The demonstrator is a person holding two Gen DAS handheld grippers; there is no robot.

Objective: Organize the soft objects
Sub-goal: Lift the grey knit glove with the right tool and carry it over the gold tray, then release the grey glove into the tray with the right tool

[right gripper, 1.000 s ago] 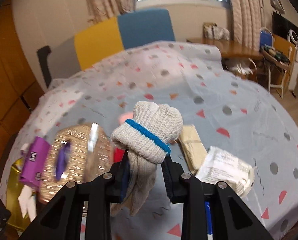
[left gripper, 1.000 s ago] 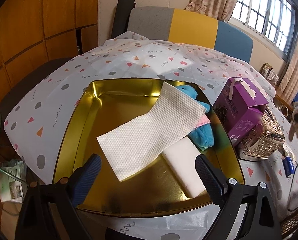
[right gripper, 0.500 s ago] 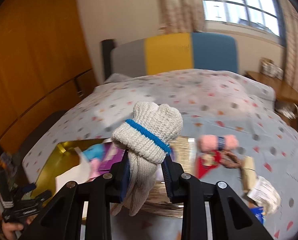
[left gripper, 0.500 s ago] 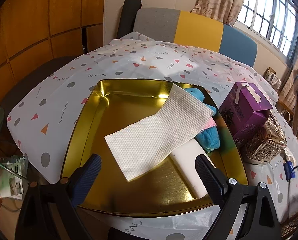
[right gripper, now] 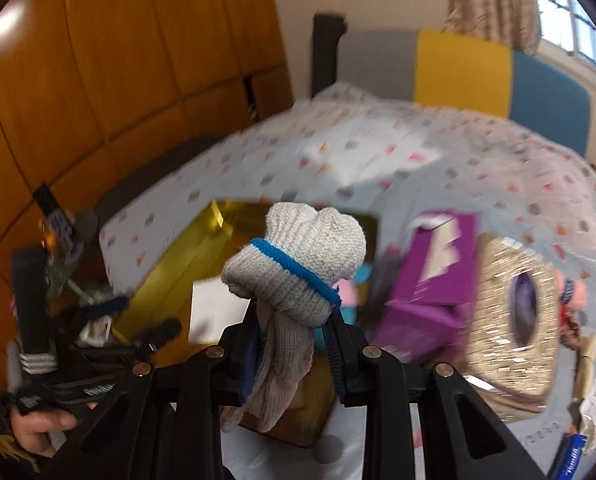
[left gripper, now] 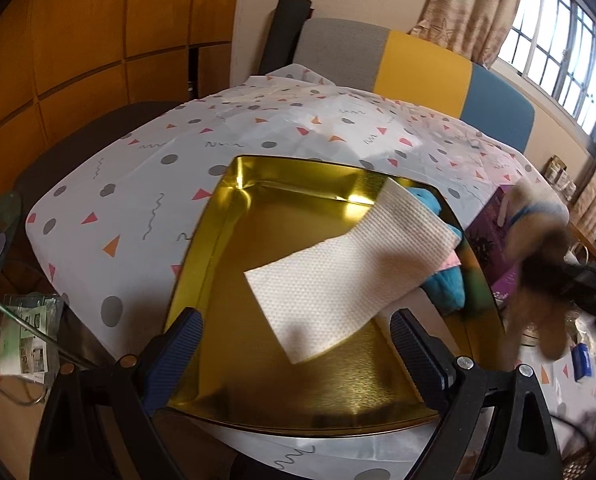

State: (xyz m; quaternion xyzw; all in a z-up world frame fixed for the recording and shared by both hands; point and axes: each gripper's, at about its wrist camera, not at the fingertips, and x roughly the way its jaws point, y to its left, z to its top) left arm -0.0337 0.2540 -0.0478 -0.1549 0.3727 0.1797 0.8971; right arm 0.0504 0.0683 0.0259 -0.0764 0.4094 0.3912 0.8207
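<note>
A rolled beige knitted glove with a blue band (right gripper: 298, 264) sticks up between the jaws of my right gripper (right gripper: 293, 336), which is shut on it. It hangs over the near right side of the gold tray (right gripper: 169, 268). From the left wrist view the same glove (left gripper: 538, 216) shows blurred at the right edge. My left gripper (left gripper: 298, 344) stands open at the near edge of the gold tray (left gripper: 225, 216), holding nothing. In the tray lie a white paper towel (left gripper: 350, 276) and, under it, a blue plush (left gripper: 446, 292) with something pink.
A purple box (right gripper: 430, 280) and a glittery gold tissue box (right gripper: 514, 320) stand right of the tray on the patterned tablecloth (left gripper: 137, 184). Small packets and a pink roll (right gripper: 574, 292) lie further right. A grey, yellow and blue sofa back (left gripper: 418, 64) runs behind the table.
My right gripper has swung left with the glove, from over the table's right side to over the tray, and now enters the left wrist view. The left gripper has shifted slightly.
</note>
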